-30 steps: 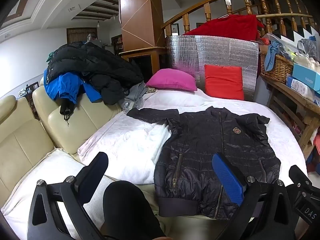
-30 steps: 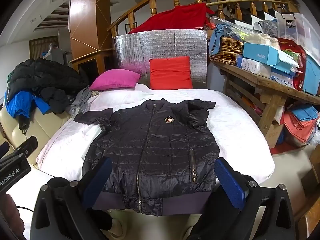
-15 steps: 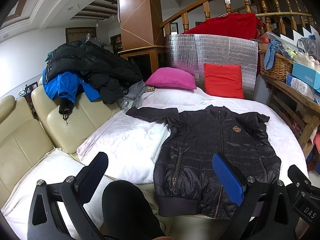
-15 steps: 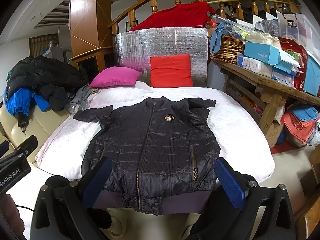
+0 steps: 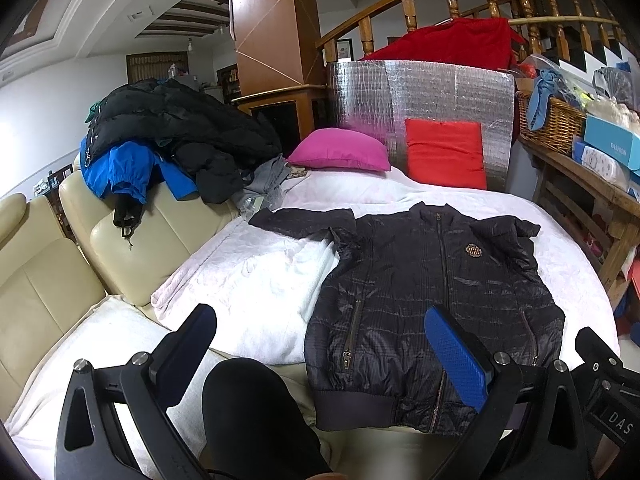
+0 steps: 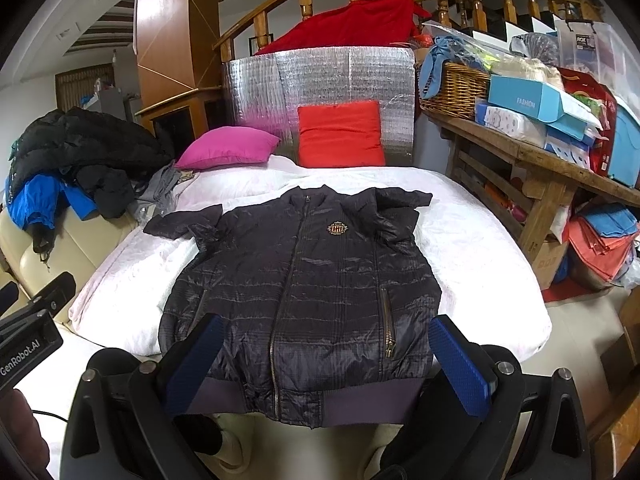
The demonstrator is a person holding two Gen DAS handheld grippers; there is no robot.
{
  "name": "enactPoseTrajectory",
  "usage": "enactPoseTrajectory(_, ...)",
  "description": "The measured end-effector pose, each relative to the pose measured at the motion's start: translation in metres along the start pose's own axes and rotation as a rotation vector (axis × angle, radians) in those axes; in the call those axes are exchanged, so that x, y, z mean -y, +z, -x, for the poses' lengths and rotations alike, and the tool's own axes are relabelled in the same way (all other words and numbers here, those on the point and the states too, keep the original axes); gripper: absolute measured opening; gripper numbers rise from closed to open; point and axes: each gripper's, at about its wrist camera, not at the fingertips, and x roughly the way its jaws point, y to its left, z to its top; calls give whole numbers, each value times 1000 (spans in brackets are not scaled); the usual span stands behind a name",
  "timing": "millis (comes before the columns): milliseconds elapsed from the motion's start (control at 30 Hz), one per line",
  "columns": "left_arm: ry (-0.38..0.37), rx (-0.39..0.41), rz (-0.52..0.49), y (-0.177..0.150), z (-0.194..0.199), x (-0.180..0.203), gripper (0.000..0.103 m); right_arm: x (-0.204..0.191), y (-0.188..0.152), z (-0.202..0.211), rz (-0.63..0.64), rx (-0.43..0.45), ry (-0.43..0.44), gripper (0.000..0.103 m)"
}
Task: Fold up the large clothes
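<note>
A black quilted zip jacket point(image 5: 432, 296) lies flat, front up, on a white-covered bed point(image 5: 248, 280), hem toward me; it also shows in the right wrist view point(image 6: 304, 292). Its left sleeve point(image 5: 300, 220) stretches out sideways; the right sleeve point(image 6: 400, 204) is bunched near the shoulder. My left gripper point(image 5: 324, 352) is open and empty, above the bed's near edge, left of the hem. My right gripper point(image 6: 328, 360) is open and empty, held just in front of the hem point(image 6: 312, 400).
A cream sofa point(image 5: 48, 280) with a pile of dark and blue coats point(image 5: 160, 140) stands left. Pink point(image 5: 340, 154) and red point(image 5: 444, 158) cushions lie at the bed's head. A cluttered wooden bench point(image 6: 540, 168) runs along the right. A dark knee point(image 5: 252, 412) is below.
Both grippers have pulled back and risen slightly; the jacket looks a little farther away. The jacket has not moved and both grippers stay open.
</note>
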Motion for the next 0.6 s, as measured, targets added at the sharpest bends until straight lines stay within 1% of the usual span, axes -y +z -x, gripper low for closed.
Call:
enactPoseTrajectory(67,-7,13,15,1,-1,0,103,1,0,-2,-1,-3,0,103)
enactPoseTrajectory(200,-6,25,7,2,-5,4,103,2,1,-7,-5,-11,-2,103)
enactPoseTrajectory(367,-12,39,17,9,-19,9,103,7,5,-20,-13,-27,-15,103)
enactPoseTrajectory(500,2,38,15,24,-49,18,103,21,16,-40,-28,-35,-38,103)
enactPoseTrajectory(600,31,56,-27,42,-96,34,103,42,34,-65,-54,-26,-41,103)
